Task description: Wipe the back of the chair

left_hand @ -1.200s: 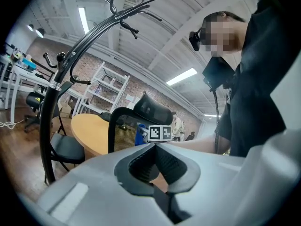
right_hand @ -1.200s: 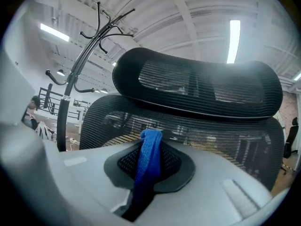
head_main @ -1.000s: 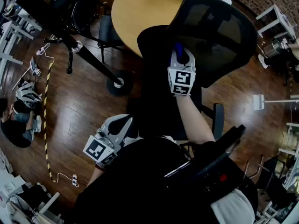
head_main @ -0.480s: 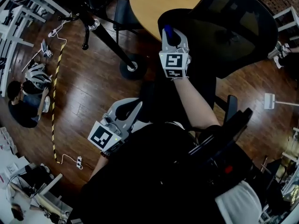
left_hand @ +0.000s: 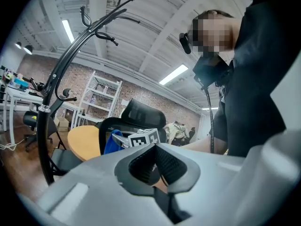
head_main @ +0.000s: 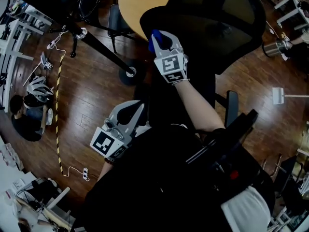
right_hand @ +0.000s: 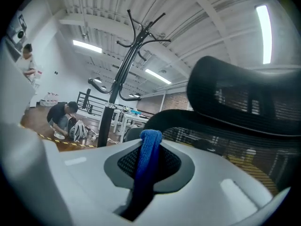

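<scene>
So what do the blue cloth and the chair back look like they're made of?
Blue cloth: probably microfibre or terry, matt and soft; the sign is its fuzzy, looped nap and the way it folds limp where the right tongs pinch it.
Chair back: black woven mesh, likely synthetic; a fine grid of threads shows and the room is visible through it.

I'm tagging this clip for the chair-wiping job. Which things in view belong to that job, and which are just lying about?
Job:
chair back
blue cloth, clamped in the right gripper

Lying about:
round table
coat stand
striped floor tape
power strip
left gripper, shut and empty
</scene>
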Tool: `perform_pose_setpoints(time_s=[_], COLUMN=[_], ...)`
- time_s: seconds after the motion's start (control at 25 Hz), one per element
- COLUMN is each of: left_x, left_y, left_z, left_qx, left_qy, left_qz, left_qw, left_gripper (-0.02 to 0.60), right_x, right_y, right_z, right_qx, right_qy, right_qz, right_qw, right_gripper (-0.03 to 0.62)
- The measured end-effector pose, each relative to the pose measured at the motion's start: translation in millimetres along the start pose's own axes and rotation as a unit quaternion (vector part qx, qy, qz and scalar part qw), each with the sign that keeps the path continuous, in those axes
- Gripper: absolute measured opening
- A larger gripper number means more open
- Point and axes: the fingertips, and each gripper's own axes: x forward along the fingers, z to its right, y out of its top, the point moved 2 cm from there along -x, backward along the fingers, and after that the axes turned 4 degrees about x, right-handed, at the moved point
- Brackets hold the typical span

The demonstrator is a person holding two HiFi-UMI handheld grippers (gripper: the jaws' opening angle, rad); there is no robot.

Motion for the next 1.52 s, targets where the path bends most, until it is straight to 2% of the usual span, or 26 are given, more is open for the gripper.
perform_pose_setpoints(time_s=[0.16, 0.28, 0.36, 0.48, 0.56, 0.68, 0.76, 0.84, 1.04, 1.16, 1.32, 1.4, 1.52], left_x=[27, 54, 77, 115, 140, 156, 149, 137, 107, 85, 66, 57, 44], left_y=[-13, -34, -42, -38, -36, -39, -38, -33, -22, -26, -29, -27, -26], left_z=[25, 44, 59, 93, 107, 122, 126, 123, 113, 114, 109, 103, 89], left_qx=[0.004, -0.017, -0.036, -0.043, -0.049, -0.059, -0.055, -0.053, -0.046, -0.049, -0.039, -0.032, -0.026], left_qy=[-0.014, -0.023, -0.031, -0.049, -0.043, -0.012, 0.015, 0.032, 0.062, 0.081, 0.093, 0.094, 0.089], left_qz=[-0.015, -0.026, -0.027, -0.017, -0.01, -0.006, -0.005, 0.001, 0.017, 0.018, 0.009, 0.013, 0.018], left_qw=[0.9998, 0.9993, 0.9985, 0.9977, 0.9978, 0.9982, 0.9984, 0.9981, 0.9969, 0.9954, 0.9949, 0.995, 0.9955], left_gripper=[0.006, 0.006, 0.006, 0.006, 0.006, 0.006, 0.006, 0.006, 0.006, 0.006, 0.006, 0.006, 0.006], right_x=[-70, -135, -174, -224, -244, -273, -286, -287, -287, -287, -280, -274, -255], right_y=[-37, -76, -98, -126, -145, -174, -173, -170, -177, -186, -169, -165, -158], right_z=[66, 134, 184, 258, 303, 350, 361, 360, 352, 344, 332, 323, 298], right_qx=[0.002, -0.016, -0.011, 0.0, 0.01, 0.02, 0.008, 0.001, 0.026, 0.058, 0.08, 0.08, 0.066], right_qy=[-0.039, -0.09, -0.132, -0.192, -0.219, -0.261, -0.275, -0.266, -0.296, -0.329, -0.372, -0.376, -0.355], right_qz=[-0.031, -0.078, -0.1, -0.124, -0.137, -0.171, -0.183, -0.183, -0.17, -0.163, -0.144, -0.14, -0.135], right_qw=[0.999, 0.993, 0.986, 0.974, 0.966, 0.95, 0.944, 0.946, 0.939, 0.928, 0.913, 0.913, 0.923], right_gripper=[0.037, 0.037, 0.037, 0.037, 0.037, 0.037, 0.037, 0.037, 0.035, 0.032, 0.026, 0.026, 0.026])
